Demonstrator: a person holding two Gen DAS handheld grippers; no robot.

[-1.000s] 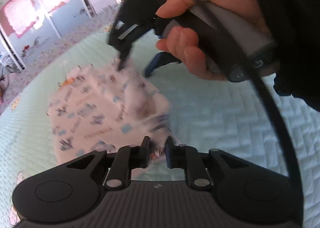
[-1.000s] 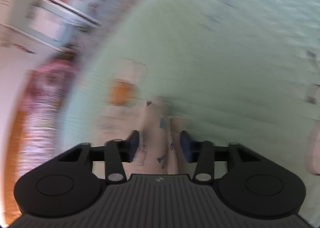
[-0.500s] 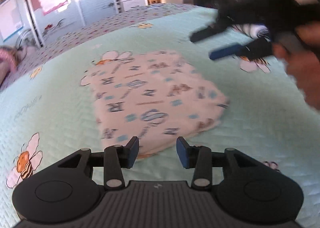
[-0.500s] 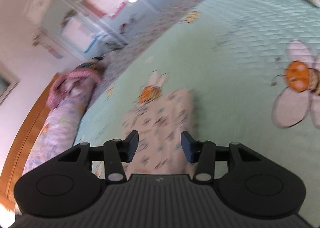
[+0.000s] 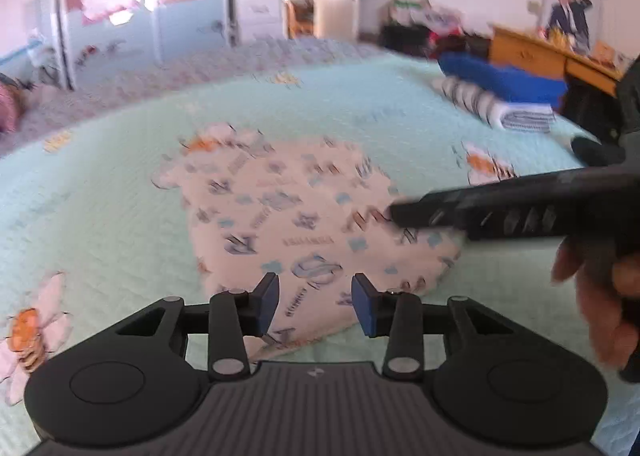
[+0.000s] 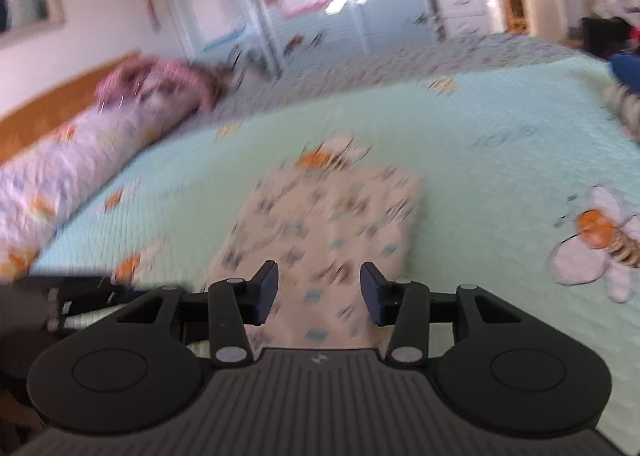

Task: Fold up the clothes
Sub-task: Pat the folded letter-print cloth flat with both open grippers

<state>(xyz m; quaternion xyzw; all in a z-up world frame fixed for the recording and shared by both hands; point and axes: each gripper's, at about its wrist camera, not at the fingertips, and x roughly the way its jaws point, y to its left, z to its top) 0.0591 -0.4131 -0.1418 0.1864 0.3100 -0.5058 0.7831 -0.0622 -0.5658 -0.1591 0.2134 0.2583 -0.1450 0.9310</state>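
Observation:
A folded white garment (image 5: 304, 224) printed with blue and brown letters lies flat on the mint quilted bedspread (image 5: 100, 196). My left gripper (image 5: 314, 304) is open just over the garment's near edge, with nothing pinched between its blue pads. In the right wrist view the same garment (image 6: 332, 232) stretches away from my right gripper (image 6: 319, 294), which is also open and empty above its near end. From the left wrist view, the right gripper's black fingers (image 5: 460, 210) reach in from the right over the garment's right corner, held by a hand (image 5: 600, 296).
A stack of folded clothes, blue on top of striped (image 5: 500, 96), sits at the bed's far right. A long floral bolster (image 6: 60, 184) lies along the wooden headboard on the left. A wooden desk (image 5: 552, 56) stands beyond the bed. Bee prints (image 6: 600, 236) dot the bedspread.
Both grippers let go of the garment and drew back from it. The left jaws went from pinching the cloth to open. The garment now lies folded and flat.

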